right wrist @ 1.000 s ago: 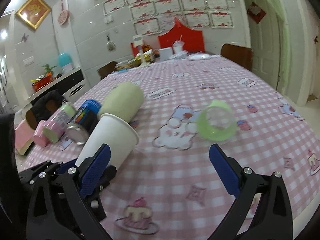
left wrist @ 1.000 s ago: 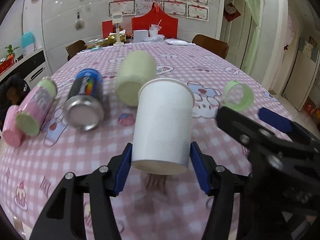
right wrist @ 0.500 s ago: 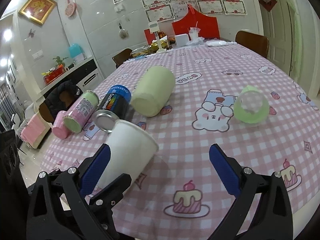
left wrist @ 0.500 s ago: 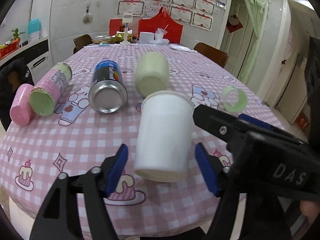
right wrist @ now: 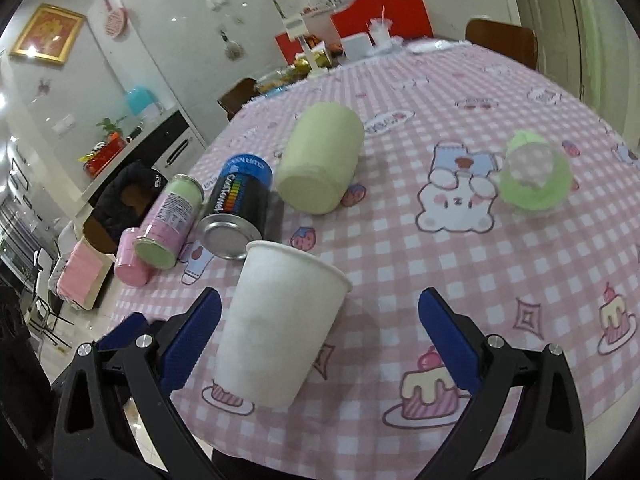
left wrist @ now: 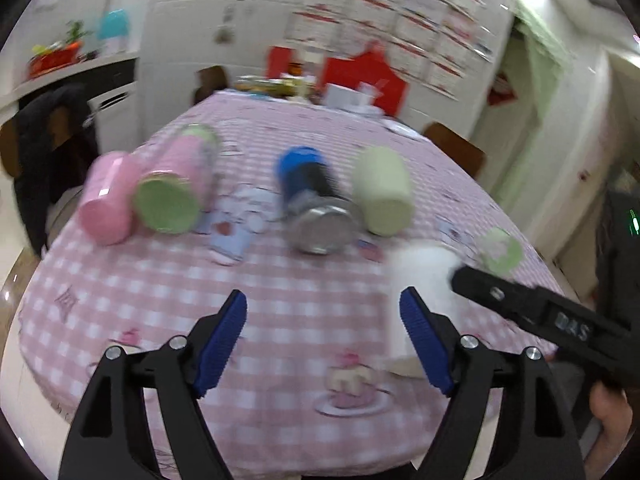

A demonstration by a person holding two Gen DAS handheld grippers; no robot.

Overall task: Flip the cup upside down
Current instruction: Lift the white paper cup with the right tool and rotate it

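Note:
A white paper cup [right wrist: 280,320] stands upright on the pink checked tablecloth [right wrist: 460,264] near the front edge, its open rim up. It sits between the wide-open jaws of my right gripper [right wrist: 318,340], nearer the left finger, not gripped. In the blurred left wrist view the cup [left wrist: 416,288] shows just past the right finger of my left gripper [left wrist: 324,340], which is open and empty. The right gripper's arm [left wrist: 552,320] crosses in front of the cup there.
Lying on the cloth behind the cup: a pale green cylinder [right wrist: 320,164], a blue-black can [right wrist: 236,208], a pink-green can [right wrist: 168,224], a pink cup [right wrist: 130,260]. A small green cup [right wrist: 534,178] lies at the right. Table edge is close in front.
My left gripper let go of the white cup and swung left away from it. The cup now stands on the table between my right gripper's fingers.

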